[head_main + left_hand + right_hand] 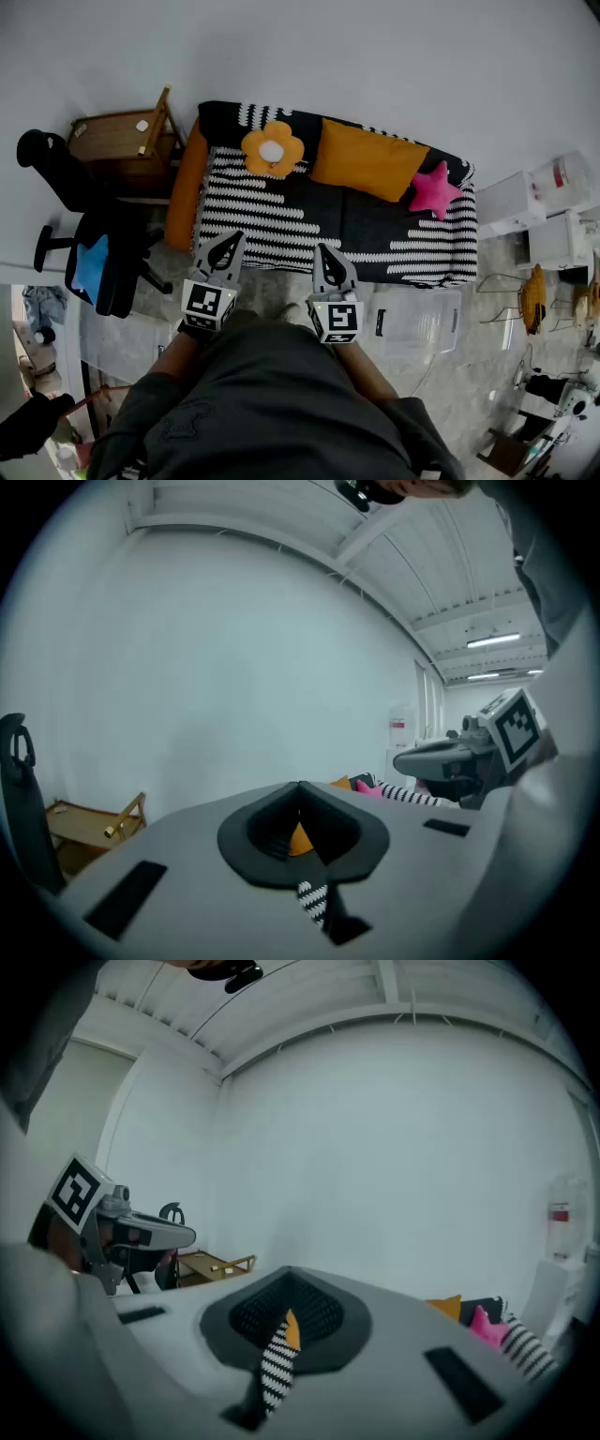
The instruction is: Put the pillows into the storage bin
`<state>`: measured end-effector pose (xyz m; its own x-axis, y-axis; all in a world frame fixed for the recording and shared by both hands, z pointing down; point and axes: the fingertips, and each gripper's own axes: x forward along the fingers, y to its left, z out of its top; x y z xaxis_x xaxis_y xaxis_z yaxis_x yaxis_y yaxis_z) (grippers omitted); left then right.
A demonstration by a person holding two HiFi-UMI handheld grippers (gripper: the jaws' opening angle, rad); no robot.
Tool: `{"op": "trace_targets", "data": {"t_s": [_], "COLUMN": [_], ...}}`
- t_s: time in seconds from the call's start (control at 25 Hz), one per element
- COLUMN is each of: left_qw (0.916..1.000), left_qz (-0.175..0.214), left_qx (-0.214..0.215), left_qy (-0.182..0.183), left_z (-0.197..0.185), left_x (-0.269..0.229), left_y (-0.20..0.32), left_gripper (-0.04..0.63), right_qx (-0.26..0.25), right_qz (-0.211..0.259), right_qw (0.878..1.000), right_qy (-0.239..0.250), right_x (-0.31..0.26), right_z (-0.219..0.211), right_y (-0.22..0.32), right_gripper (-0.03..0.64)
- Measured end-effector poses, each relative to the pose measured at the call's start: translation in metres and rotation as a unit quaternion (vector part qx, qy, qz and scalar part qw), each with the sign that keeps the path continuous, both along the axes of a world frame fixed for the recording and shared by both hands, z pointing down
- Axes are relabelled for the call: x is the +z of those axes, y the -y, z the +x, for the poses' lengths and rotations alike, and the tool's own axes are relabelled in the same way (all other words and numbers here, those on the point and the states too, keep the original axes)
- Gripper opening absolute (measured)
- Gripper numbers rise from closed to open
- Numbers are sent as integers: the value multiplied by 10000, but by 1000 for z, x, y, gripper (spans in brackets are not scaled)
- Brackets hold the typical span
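Two grippers, left gripper (236,240) and right gripper (322,250), hang before the person's lap (272,394) in the head view. One sofa (281,202) bears three pillows: flower pillow (272,148), orange pillow (367,159), star pillow (434,189). One storage bin (412,323) stands beside it. Left gripper view: jaws clenched, empty. Right gripper view: likewise.
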<state>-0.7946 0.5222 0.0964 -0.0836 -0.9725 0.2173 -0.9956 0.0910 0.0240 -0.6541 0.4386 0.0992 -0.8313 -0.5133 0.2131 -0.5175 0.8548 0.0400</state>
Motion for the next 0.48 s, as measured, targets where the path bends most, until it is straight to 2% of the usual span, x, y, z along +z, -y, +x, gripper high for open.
{"op": "trace_targets", "data": {"t_s": [0.32,0.4,0.48], "left_qw": [10000,9999,9999], "left_qz": [-52,-63,-109], "left_qx": [-65,-83,-59], "left_qy": [6,16,28], "left_z": [6,9,14], "left_x": [4,6,10], "left_y": [2,5,10], "left_gripper": [5,50,178], "right_qx": [-149,-212,-250], "right_qz": [-77,-118,-123], "right_qw": [9998,9996,9995], "right_qy": [52,136,157], "right_x": [3,4,6], "right_z": [3,5,10], "right_y": [-1,1,3], "right_gripper": [0,0,0]}}
